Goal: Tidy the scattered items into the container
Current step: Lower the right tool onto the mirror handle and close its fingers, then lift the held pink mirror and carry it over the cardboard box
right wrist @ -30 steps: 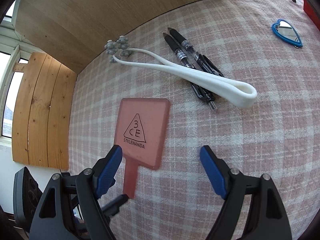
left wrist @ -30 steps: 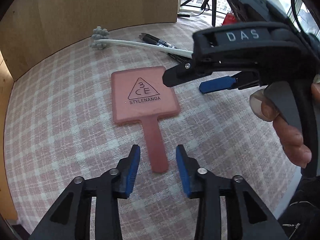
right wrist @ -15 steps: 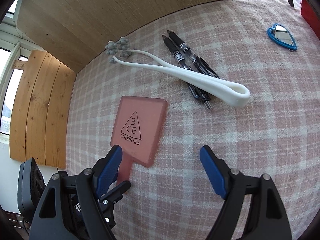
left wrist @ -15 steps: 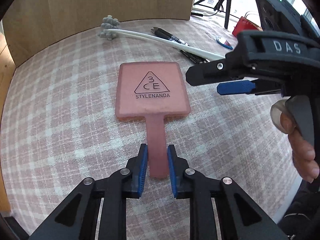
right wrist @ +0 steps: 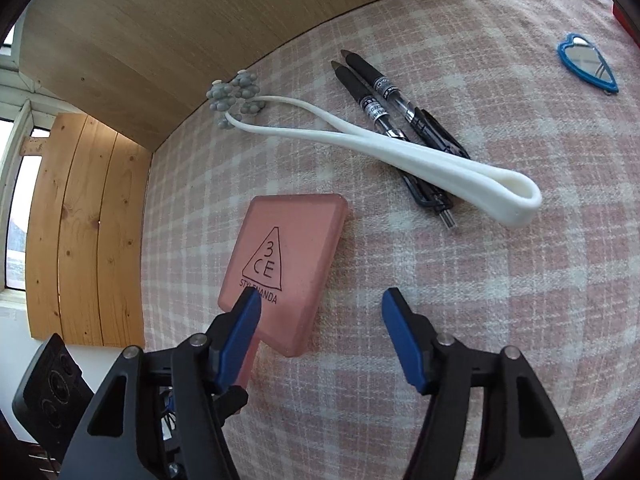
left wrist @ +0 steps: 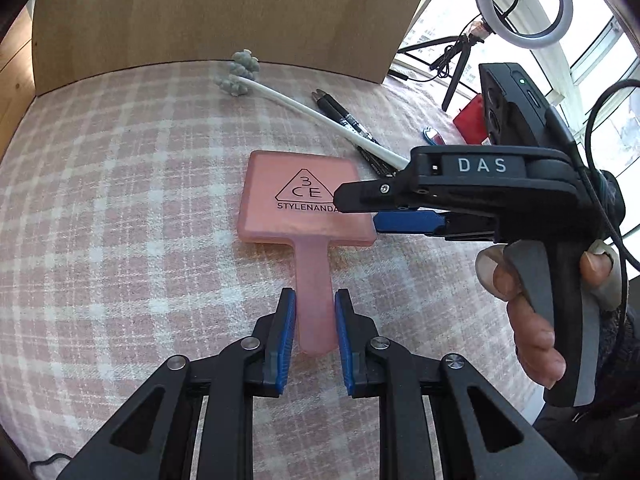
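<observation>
A pink hand mirror (left wrist: pixel 304 204) marked "3CE STYLENANDA" lies face down on the checked cloth; it also shows in the right wrist view (right wrist: pixel 286 264). My left gripper (left wrist: pixel 315 312) is shut on the mirror's handle (left wrist: pixel 314 300), the blue pads against both sides. My right gripper (right wrist: pixel 320 312) is open and empty, hovering over the mirror's right edge; in the left wrist view it reaches in from the right (left wrist: pixel 376 212). A white massager with grey balls (right wrist: pixel 384 152) lies across two black pens (right wrist: pixel 384 100). A blue heart-shaped mirror (right wrist: pixel 588 64) lies far right.
A wooden board (left wrist: pixel 224 12) stands along the table's far edge. A red object (left wrist: pixel 470 118), a tripod and a ring light (left wrist: pixel 522 0) stand beyond the far right corner. Wooden planks (right wrist: pixel 84 232) are left of the table.
My left gripper moved forward and closed on the mirror's handle. The right gripper moved closer over the mirror's right side and stayed open.
</observation>
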`<state>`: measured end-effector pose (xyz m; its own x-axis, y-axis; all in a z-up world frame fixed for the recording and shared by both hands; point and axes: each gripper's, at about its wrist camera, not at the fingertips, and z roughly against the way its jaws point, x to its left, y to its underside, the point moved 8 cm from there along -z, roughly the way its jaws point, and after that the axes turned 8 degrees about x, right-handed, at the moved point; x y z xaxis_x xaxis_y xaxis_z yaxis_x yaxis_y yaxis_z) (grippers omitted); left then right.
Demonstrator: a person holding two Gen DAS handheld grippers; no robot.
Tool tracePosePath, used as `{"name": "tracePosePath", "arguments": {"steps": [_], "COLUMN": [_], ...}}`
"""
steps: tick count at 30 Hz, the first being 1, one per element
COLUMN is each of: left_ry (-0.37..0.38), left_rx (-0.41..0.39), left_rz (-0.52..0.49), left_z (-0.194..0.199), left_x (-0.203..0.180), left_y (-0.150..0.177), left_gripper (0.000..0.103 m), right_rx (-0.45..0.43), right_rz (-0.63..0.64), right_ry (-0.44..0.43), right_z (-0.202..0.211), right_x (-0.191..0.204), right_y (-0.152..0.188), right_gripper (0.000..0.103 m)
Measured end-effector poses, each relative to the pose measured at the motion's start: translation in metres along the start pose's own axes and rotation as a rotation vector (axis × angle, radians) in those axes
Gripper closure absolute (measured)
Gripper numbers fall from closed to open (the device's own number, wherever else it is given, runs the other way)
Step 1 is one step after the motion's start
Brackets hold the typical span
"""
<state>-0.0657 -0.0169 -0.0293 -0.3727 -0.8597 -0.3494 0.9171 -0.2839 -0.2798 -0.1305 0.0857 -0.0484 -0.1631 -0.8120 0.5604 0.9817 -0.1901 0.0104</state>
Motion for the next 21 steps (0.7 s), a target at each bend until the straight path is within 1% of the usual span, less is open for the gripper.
{"name": "tracePosePath", "arguments": {"steps": [1, 3, 4, 7, 9, 10, 11, 15, 16, 17, 21], "left_ry": [-0.004, -0.007, -0.013, -0.027, -0.038, -0.04, -0.042, -0.048, -0.059, -0.066, -0.083], "left_rx": [0.002, 0.003, 0.006, 0.018, 0.024, 0.025, 0.024, 0.018, 0.012, 0.01, 0.028], "left_rz": [-0.007, -0.015, -0.019, -0.031, -0.036, -0.035, -0.044, -0.061, -0.061, -0.063, -0.084], "left_z": [0.0, 0.0, -0.001, -0.005, -0.007, -0.007, -0.007, -0.005, -0.003, -0.003, -0.005], "left_x": [0.0, -0.002, -0.001, 0.0, 0.002, 0.004, 0.004, 0.009, 0.012, 0.014, 0.023], "left_y": [0.001, 0.002, 0.002, 0.003, 0.003, 0.004, 0.004, 0.0, -0.002, -0.005, -0.015], "left_gripper": [0.085, 0.085, 0.085, 0.084, 0.084, 0.085, 0.088, 0.088, 0.088, 0.088, 0.088], "right_rx": [0.011, 0.028, 0.03, 0.029, 0.032, 0.035, 0.04, 0.053, 0.053, 0.047, 0.008], "right_rz": [-0.004, -0.004, -0.005, -0.003, -0.01, -0.014, -0.019, -0.039, -0.039, -0.029, 0.078], "right_ry": [-0.01, -0.027, -0.036, -0.054, -0.083, -0.1, -0.111, -0.14, -0.144, -0.139, -0.075], "right_z": [-0.002, -0.007, -0.008, -0.01, -0.009, -0.009, -0.008, -0.007, -0.009, -0.009, -0.002], "right_x": [0.001, 0.005, 0.006, 0.007, 0.007, 0.006, 0.005, -0.002, -0.001, 0.0, 0.013], "right_y": [0.0, -0.001, 0.0, 0.001, 0.002, 0.002, 0.003, 0.005, 0.005, 0.005, 0.006], "right_gripper": [0.059, 0.066, 0.071, 0.074, 0.078, 0.081, 0.085, 0.085, 0.085, 0.085, 0.085]}}
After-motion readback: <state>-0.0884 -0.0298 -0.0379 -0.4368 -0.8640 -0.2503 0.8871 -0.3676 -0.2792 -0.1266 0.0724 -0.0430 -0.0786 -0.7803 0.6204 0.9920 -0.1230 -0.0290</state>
